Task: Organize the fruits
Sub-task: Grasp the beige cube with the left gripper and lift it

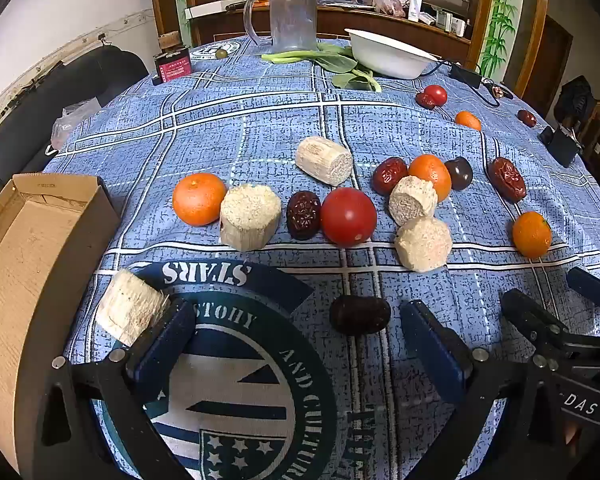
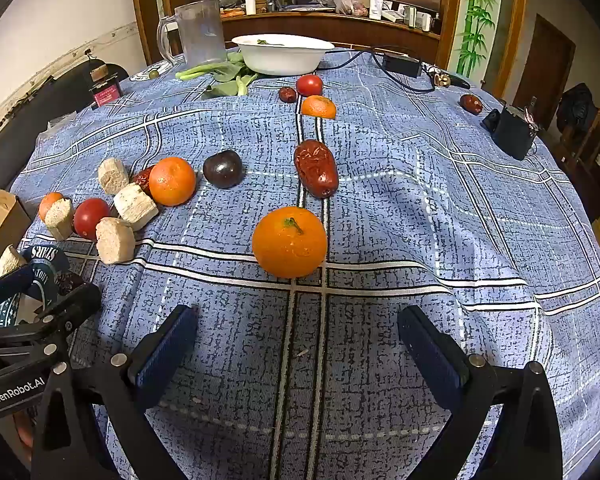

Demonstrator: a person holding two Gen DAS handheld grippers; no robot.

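Left wrist view: the left gripper (image 1: pixel 296 342) stands spread wide and empty above the cloth; a dark date (image 1: pixel 359 315) lies just ahead between its fingers, nearer the right one, long axis crosswise to them; a cardboard box (image 1: pixel 28 264) sits to the left. Right wrist view: the right gripper (image 2: pixel 298 344) is equally wide and empty; an orange (image 2: pixel 289 242) sits dead ahead, apart from the pads, so this hand is likely nearer to it.

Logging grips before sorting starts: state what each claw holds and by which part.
Nothing is held. The left claw stands open above the tablecloth, a dark jujube lying loose between its fingers. The right claw stands open short of the orange.
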